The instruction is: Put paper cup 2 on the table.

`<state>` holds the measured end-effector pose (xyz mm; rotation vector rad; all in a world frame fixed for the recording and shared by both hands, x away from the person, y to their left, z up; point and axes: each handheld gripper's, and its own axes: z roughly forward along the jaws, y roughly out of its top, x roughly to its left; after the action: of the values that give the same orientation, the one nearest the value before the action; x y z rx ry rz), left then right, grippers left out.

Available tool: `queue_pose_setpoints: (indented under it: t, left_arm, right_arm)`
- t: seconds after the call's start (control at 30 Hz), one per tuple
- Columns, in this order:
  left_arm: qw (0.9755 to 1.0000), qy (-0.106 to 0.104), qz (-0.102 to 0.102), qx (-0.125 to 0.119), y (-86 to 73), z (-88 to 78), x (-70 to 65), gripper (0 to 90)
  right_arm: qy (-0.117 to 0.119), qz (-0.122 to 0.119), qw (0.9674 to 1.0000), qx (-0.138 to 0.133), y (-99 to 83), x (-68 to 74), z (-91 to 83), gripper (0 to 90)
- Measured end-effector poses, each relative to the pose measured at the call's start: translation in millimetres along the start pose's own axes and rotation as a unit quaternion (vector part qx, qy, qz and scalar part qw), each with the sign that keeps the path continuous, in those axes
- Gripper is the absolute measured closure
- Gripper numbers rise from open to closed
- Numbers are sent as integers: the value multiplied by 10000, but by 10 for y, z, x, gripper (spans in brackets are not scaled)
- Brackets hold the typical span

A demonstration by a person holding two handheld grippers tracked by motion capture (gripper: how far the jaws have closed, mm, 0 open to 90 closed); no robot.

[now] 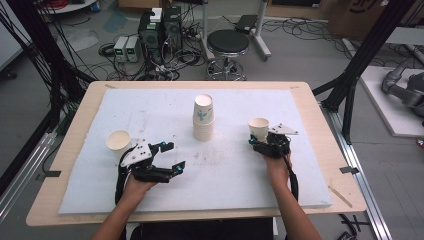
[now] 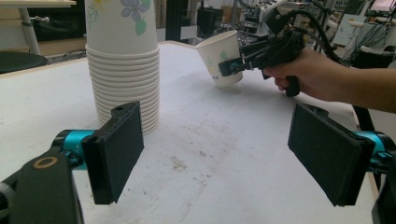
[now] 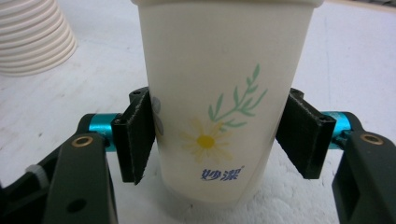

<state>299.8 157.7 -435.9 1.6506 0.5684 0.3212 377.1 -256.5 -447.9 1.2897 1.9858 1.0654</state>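
Risk: the thin paper cup [image 3: 224, 93] could buckle if the right gripper [image 3: 224, 140] squeezes harder, or slip and tip if lifted loosely
Right jaws: closed on the cup's lower half, pads at 9 and 3 o'clock
Cup: upright, at 3 o'clock on the worktop [image 1: 240, 170], right of the cup stack [image 1: 203, 117]
Left gripper [image 1: 170, 156]: jaws wide, holding nothing; a second cup [image 1: 118, 142] at its 10 o'clock
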Motion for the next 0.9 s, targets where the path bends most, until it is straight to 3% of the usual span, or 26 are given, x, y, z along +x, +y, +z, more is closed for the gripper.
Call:
queue_pose_setpoints:
  t: [0.17, 0.37, 0.73, 0.9]
  left_arm:
    - [10000, 74, -21, 17, 1, -9, 16, 180]
    - [9999, 127, -31, 30, 6, -7, 13, 180]
    - [9999, 138, -72, 26, 3, -12, 22, 180]
    - [9999, 141, -79, 13, 4, -10, 25, 180]
  right_arm:
    - [150, -257, 9994, 173, -41, -57, -87, 340]
    - [298, -262, 9985, 376, -104, -120, -152, 339]
    - [334, -231, 9987, 294, -139, -137, -179, 313]
    - [349, -48, 9993, 140, -165, -172, -239, 223]
